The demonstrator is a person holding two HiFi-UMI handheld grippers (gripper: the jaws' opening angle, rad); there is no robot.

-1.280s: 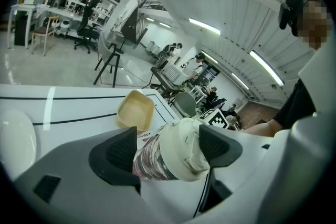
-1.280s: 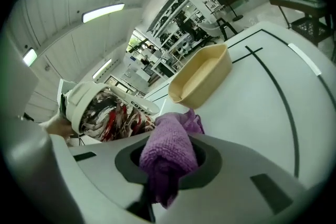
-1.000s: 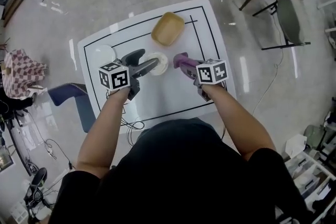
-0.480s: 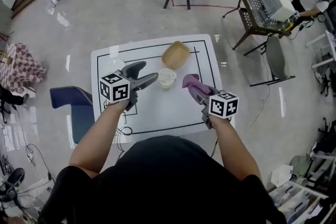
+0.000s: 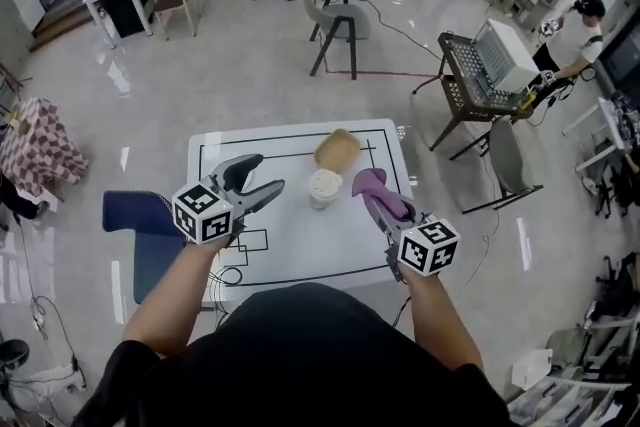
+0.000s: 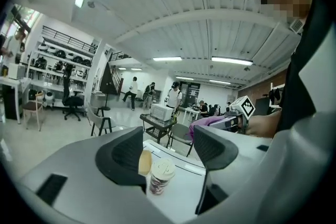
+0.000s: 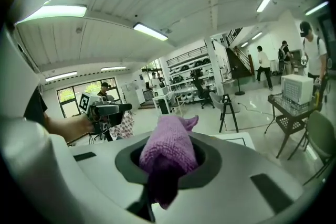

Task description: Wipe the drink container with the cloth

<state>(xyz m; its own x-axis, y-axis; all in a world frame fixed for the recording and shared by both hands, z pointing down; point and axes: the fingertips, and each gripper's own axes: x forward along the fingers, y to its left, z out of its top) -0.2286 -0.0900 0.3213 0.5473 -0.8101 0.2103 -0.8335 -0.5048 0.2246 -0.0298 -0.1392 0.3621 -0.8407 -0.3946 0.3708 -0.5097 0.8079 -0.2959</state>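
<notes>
Purple knitted cloth (image 7: 168,152) fills the right gripper (image 7: 168,165), whose jaws are clamped on it, one end poking out ahead of them. The left gripper (image 6: 170,147) is empty: its jaws stand apart and have just been closing with nothing pressed between them.

Both grippers hang above a white table (image 5: 300,245) marked with black lines. Around it lies a pale glossy floor (image 5: 200,65), with a blue chair (image 5: 140,215) at the table's left edge, a grey chair (image 5: 335,15) further off and a wire cart (image 5: 480,65) to the right. People stand at benches along the far walls.

A second ago both grippers were low over the table, the left one's jaws beside the cup; now both are lifted well clear of it, and far more of the room shows.

The drink container (image 5: 324,187) is a cup with a pale lid and a reddish patterned body. It stands upright near the table's far edge, just beside a tan bowl (image 5: 337,149).
</notes>
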